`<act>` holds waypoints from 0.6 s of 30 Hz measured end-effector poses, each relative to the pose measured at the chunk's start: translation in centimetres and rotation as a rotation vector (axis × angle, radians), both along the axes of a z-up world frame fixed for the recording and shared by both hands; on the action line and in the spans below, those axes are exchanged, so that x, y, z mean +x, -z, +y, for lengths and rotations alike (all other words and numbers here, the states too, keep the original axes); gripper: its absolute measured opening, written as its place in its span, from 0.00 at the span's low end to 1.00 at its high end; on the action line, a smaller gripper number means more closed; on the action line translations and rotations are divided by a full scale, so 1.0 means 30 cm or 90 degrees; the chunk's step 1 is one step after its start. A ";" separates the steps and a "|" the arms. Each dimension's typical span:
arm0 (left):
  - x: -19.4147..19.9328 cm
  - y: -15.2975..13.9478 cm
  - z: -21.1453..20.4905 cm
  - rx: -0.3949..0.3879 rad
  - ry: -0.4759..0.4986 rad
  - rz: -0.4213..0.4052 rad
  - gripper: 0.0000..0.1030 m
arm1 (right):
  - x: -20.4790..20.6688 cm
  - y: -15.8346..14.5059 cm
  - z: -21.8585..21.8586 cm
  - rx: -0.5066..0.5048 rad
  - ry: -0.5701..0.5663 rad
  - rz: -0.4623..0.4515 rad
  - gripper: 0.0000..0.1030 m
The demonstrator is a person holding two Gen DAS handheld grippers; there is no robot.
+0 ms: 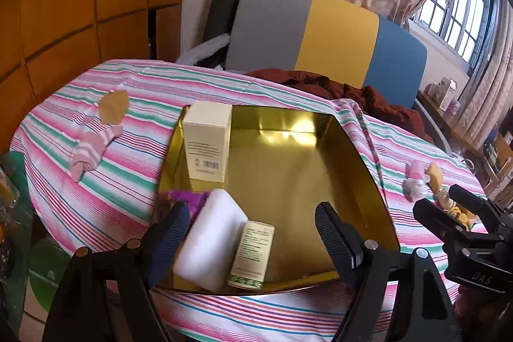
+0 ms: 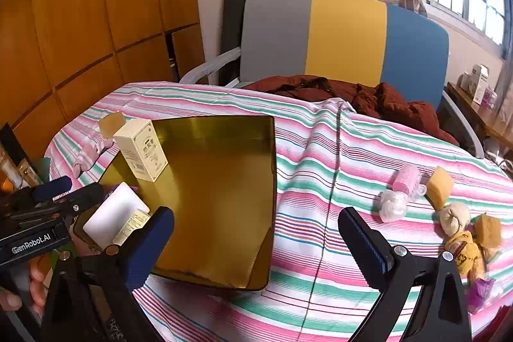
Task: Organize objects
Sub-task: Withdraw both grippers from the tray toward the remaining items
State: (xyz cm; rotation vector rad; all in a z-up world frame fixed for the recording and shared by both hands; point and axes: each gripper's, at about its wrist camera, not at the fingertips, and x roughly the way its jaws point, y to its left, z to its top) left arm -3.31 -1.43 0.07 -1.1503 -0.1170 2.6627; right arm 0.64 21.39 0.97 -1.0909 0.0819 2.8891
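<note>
Firstly, left gripper (image 1: 251, 234): jaws spread wide, released, hovered over the near end of the gold tray, clasping nothing.
Right gripper (image 2: 256, 242): jaws likewise apart, empty, poised above the striped cloth beside the tray's right edge.
Gold tray (image 1: 320, 181): sat on the striped cloth (image 1: 112, 181), mostly bare inside.
Cream box (image 1: 207, 141): stood upright in the tray's far left corner.
White block (image 1: 210, 241): lay at the tray's near left, touching a small green-labelled box (image 1: 251, 255) on its right.
Purple item (image 1: 189, 201): wedged behind the white block, partly hidden.
Striped sock roll (image 1: 91, 149): rested on the cloth, left of the tray.
Small wrapped items (image 2: 442, 207): clustered on the cloth, well right of the tray.
Chair (image 2: 346, 37): stood behind the table, a dark red garment (image 2: 368, 100) heaped on it.
</note>
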 end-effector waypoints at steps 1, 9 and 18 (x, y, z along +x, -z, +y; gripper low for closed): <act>0.000 0.000 0.004 0.003 0.003 -0.002 0.79 | 0.004 0.000 0.004 0.001 0.001 0.002 1.00; 0.015 -0.038 0.118 -0.007 0.072 0.012 0.79 | 0.026 0.002 0.079 -0.006 0.030 0.005 1.00; 0.038 -0.054 0.334 -0.035 0.184 0.016 0.79 | 0.066 0.033 0.310 -0.027 0.126 -0.020 1.00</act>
